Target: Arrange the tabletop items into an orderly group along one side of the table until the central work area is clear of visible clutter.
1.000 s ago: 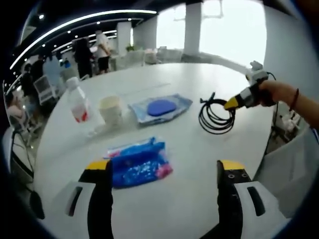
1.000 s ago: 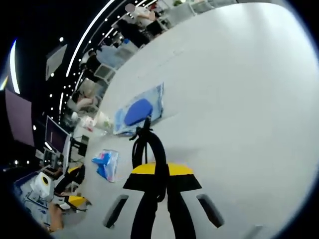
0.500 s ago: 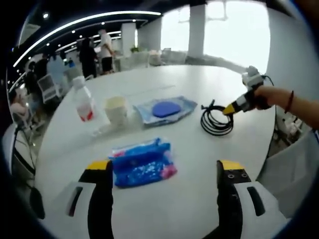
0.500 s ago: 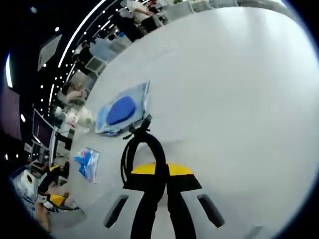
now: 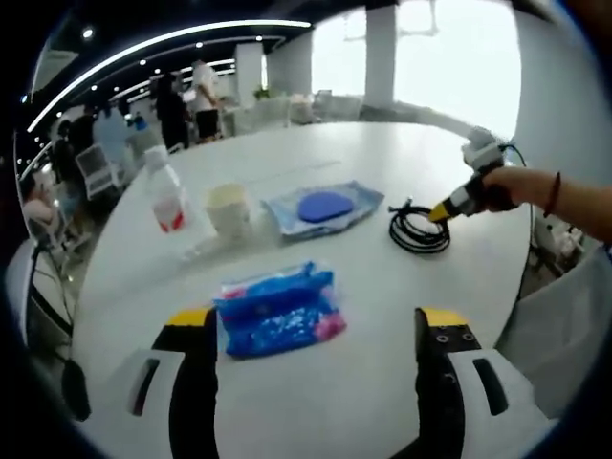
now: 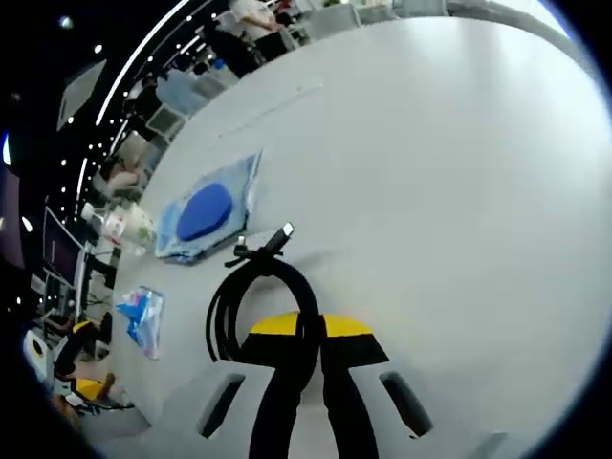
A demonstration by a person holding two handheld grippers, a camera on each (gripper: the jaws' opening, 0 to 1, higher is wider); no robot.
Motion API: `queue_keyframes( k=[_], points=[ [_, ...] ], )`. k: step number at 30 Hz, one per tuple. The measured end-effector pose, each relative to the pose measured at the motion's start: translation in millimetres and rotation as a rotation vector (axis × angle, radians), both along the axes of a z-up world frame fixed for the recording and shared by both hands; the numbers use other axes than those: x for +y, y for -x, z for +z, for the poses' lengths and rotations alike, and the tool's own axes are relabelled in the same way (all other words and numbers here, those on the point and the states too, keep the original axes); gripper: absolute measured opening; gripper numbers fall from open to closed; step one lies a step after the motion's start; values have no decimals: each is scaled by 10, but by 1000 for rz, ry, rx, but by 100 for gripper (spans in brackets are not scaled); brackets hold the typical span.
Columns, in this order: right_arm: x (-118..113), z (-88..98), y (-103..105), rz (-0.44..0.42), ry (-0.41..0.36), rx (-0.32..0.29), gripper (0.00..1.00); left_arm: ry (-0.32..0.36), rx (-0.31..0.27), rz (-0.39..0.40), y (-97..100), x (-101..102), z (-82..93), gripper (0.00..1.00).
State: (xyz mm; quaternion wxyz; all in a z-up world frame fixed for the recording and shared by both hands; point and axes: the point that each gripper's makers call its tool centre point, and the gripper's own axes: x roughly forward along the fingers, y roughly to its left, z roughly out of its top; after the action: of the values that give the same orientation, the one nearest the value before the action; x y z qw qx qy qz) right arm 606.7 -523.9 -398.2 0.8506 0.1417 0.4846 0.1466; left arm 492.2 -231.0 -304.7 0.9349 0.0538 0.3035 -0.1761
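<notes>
Left gripper (image 5: 316, 330), seen in the left gripper view: both yellow-tipped jaws rise from the lower edge, set wide apart with nothing between them, held low and roughly level. Right gripper (image 5: 449, 203), entering the same view from the right: yellow nose pointing left and downward, carried by the person's hand (image 5: 502, 188), with the forearm extending toward the right edge and a dark band around the wrist. Right gripper view: the right gripper's jaws (image 6: 308, 335) are pressed together, clamping a black cable coil (image 6: 251, 292) that passes between the yellow tips and loops out ahead of them
</notes>
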Motion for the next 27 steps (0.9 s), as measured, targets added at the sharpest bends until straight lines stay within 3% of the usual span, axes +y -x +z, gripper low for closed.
queue_keyframes(
  k=[5,7,11,14,20,27],
  points=[
    [-23,81,-72,-14,-9,-59,12,-2,-2,6,-7,20,6,83],
    [-15,133,-109,-24,-16,-84,20,10,-4,11,-10,17,16,83],
    [19,227,-137,-23,-9,-133,45,14,-14,15,-17,16,40,85],
    [71,282,-127,-11,-2,-153,56,11,-17,22,-20,31,43,88],
    [207,374,-94,37,19,-183,76,18,-21,25,-18,30,61,91],
    [398,512,-24,105,65,-243,92,39,-12,39,-9,34,64,98]
  ],
)
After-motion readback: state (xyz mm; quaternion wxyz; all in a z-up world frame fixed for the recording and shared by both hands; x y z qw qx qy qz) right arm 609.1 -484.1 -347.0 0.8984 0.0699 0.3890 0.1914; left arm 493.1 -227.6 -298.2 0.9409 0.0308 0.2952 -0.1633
